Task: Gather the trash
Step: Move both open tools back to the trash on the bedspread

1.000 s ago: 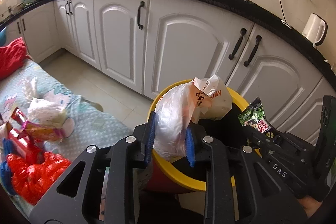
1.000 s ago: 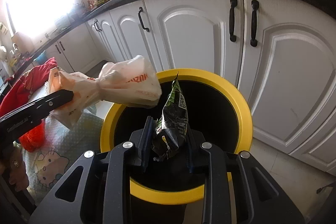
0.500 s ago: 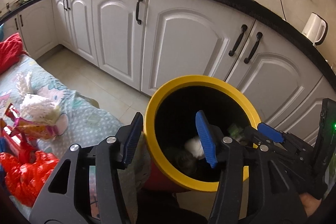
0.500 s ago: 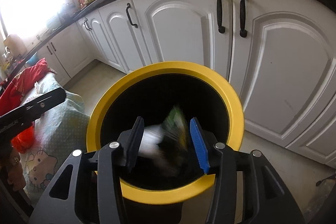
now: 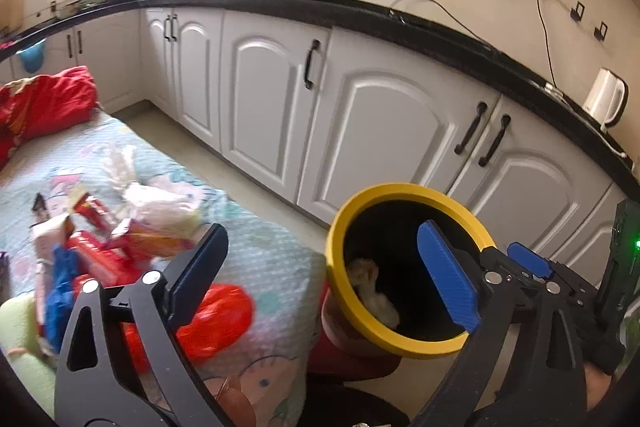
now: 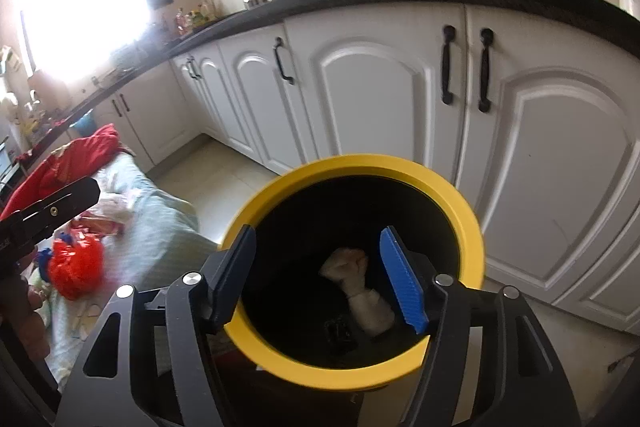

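Left gripper [image 5: 320, 267] spread wide, right gripper [image 6: 320, 275] parted, both just opened, nothing between. Below, white bag [image 6: 360, 287] lying inside the yellow-rimmed bin [image 6: 472, 227]. More wrappers [image 5: 120, 239] beside, on the bed [image 5: 272, 267].

The inside of the yellow-rimmed bin [image 6: 460, 205] is too dark to read: only a pale knotted bag [image 6: 356, 283] shows, with a dark scrap [image 6: 340, 335] beside it that cannot be identified. The litter pile [image 5: 104, 239] on the sheet is blurred. The red bag [image 5: 208, 323] is partly hidden behind a gripper finger.
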{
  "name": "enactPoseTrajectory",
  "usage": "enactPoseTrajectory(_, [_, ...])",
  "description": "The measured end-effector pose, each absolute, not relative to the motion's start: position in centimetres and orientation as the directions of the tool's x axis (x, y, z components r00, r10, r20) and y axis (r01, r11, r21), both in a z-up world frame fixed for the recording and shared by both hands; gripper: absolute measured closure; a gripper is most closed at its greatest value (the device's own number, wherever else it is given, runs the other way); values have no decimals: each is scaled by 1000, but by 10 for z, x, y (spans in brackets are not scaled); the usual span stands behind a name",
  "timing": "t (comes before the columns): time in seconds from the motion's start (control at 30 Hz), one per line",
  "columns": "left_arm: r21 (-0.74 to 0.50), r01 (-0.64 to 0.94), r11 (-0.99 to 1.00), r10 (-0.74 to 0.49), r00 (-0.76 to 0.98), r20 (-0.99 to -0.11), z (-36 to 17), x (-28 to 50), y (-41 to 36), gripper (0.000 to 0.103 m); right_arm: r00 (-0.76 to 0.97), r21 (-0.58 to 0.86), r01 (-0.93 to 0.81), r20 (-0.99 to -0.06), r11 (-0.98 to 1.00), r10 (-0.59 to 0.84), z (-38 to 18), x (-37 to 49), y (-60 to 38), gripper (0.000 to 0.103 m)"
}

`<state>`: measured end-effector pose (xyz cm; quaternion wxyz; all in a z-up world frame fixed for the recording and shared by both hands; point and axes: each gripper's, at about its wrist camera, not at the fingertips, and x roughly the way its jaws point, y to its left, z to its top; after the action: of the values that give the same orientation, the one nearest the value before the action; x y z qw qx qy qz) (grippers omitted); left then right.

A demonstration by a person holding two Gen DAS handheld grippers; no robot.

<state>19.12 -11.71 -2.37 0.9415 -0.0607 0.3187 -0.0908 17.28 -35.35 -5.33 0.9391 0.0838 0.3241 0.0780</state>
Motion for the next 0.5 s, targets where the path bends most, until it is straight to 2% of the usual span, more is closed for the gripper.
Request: enactPoseTrajectory(0.5, [-178,19,984,-111,846,-521,0,148,-55,11,779,188,-253,-542,949,315,-24,150,-290,31])
